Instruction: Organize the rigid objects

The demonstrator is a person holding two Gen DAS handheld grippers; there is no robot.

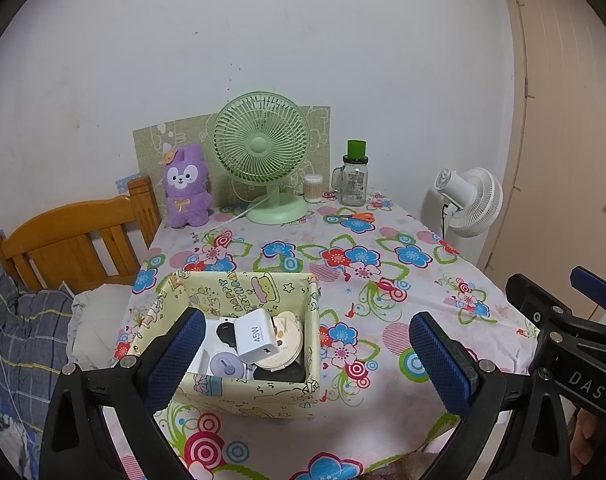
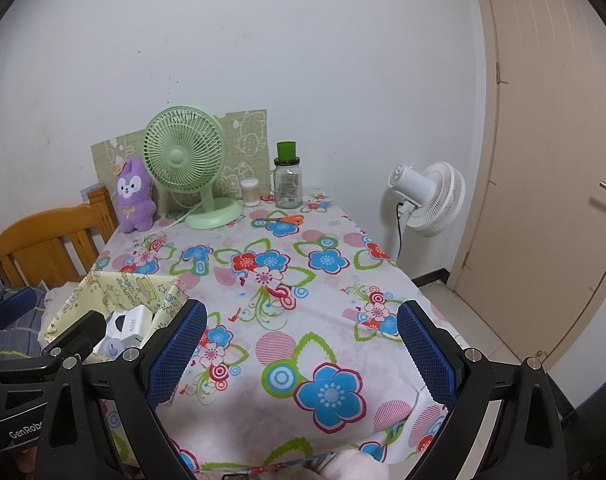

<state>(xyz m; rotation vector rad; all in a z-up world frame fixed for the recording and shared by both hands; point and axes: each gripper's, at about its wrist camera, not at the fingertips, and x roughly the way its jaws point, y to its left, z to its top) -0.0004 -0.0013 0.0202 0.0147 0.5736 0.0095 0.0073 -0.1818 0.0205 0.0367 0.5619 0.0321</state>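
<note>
Both grippers — left gripper [image 1: 307, 356], right gripper [image 2: 303, 350] — gape wide, empty; one box [image 1: 263, 394], two fans.

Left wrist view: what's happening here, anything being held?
Nothing is held. Both the left gripper and the right gripper hover with jaws open over the flowered table. The yellow box already holds a white 45W charger and other small items. Orange scissors lie at the far end.

A green desk fan [image 1: 259, 160], purple plush rabbit [image 1: 186, 190] and glass jar [image 1: 354, 182] line the wall.
</note>
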